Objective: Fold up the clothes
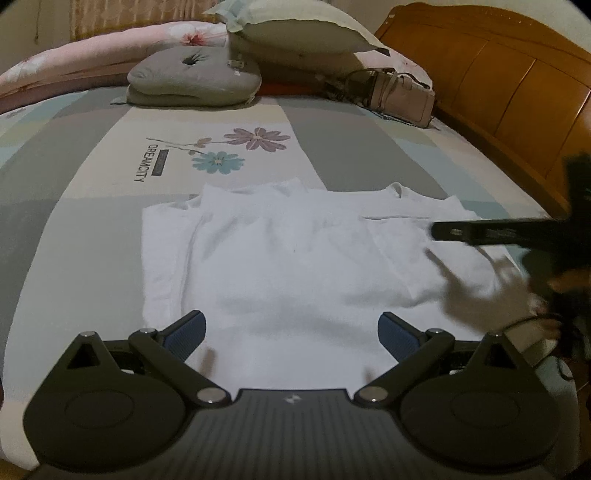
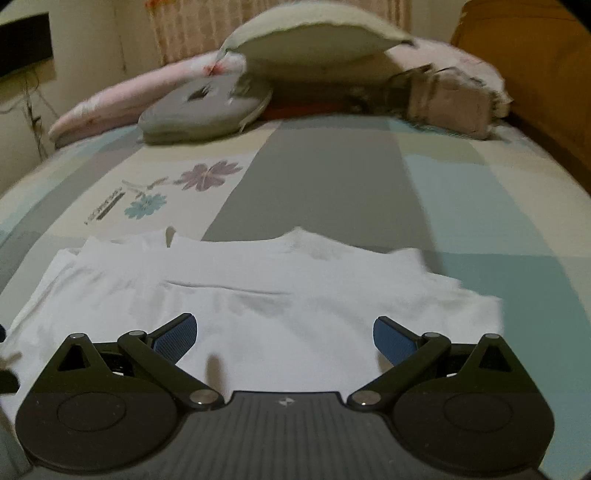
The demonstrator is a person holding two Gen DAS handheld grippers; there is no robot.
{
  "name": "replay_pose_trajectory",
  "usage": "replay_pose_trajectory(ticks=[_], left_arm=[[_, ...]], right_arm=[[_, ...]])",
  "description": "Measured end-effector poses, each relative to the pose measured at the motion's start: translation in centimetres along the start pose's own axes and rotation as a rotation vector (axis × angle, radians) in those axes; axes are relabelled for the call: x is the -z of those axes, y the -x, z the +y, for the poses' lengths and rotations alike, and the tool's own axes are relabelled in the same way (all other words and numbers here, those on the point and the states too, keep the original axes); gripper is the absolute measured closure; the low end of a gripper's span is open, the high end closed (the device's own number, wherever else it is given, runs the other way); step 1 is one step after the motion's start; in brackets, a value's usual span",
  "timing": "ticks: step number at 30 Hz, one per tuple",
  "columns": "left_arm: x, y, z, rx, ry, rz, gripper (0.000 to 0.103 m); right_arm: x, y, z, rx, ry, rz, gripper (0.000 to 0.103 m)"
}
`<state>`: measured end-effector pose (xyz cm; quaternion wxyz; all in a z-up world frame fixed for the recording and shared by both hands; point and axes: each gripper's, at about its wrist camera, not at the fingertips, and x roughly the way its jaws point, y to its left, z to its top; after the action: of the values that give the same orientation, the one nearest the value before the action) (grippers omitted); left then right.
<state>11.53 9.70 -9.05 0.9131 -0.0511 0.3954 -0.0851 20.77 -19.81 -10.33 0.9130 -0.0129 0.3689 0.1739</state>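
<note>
White shirt (image 1: 295, 266) lies flat on the bed (image 1: 351, 147), well short of the grey cushion (image 1: 192, 79). Left tongs (image 1: 291, 334) and right tongs (image 2: 284, 332) hover over its near edge, both spread wide, holding nothing.

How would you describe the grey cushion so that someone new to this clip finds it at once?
Start at the wooden headboard and follow the far edge of the bed leftward, past the pale handbag and the big light pillow. The grey cushion lies beside that pillow. It alone is round, flat and dark grey, with a dimple in its middle.
</note>
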Motion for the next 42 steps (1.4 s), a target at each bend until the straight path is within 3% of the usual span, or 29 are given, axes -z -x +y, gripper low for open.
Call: replay_pose_trajectory(ticks=[6,12,17,23,29,33,36,39,42], left_arm=[[0.2,0.2,1.1,-0.003,0.013,0.011,0.004],[-1.2,0.1,3.5,0.014,0.069,-0.029,0.004],[-3.1,-1.1,7.5,0.066,0.173,-0.025,0.004],[-3.9,-4.7,13.0,0.197,0.350,0.105,0.004],[-4.4,-7.2,15.5,0.423,0.488,0.124,0.003],[-5.4,-9.3,16.4,0.511,0.565,0.111,0.003],[-5.2,-9.3,16.0,0.545,0.565,0.137,0.003],[-3.7,-8.3,15.2,0.624,0.536,0.223,0.003],[-2.8,-7.4,14.6,0.644,0.484,0.244,0.003]], right_arm=[[-0.6,-1.4,0.4,0.028,-0.007,0.029,0.000],[-1.2,-2.7,0.8,0.056,-0.014,0.058,0.000],[1.7,1.5,1.0,-0.040,-0.069,0.041,0.000],[4.0,4.2,1.5,-0.116,-0.083,0.034,0.000],[4.3,4.6,1.4,-0.126,-0.114,0.043,0.000],[4.0,4.4,1.7,-0.140,-0.135,0.038,0.000],[4.0,4.3,2.3,-0.149,-0.128,0.039,0.000],[4.2,4.7,2.5,-0.158,-0.114,0.042,0.000],[4.6,4.8,2.2,-0.163,-0.121,0.052,0.000]])
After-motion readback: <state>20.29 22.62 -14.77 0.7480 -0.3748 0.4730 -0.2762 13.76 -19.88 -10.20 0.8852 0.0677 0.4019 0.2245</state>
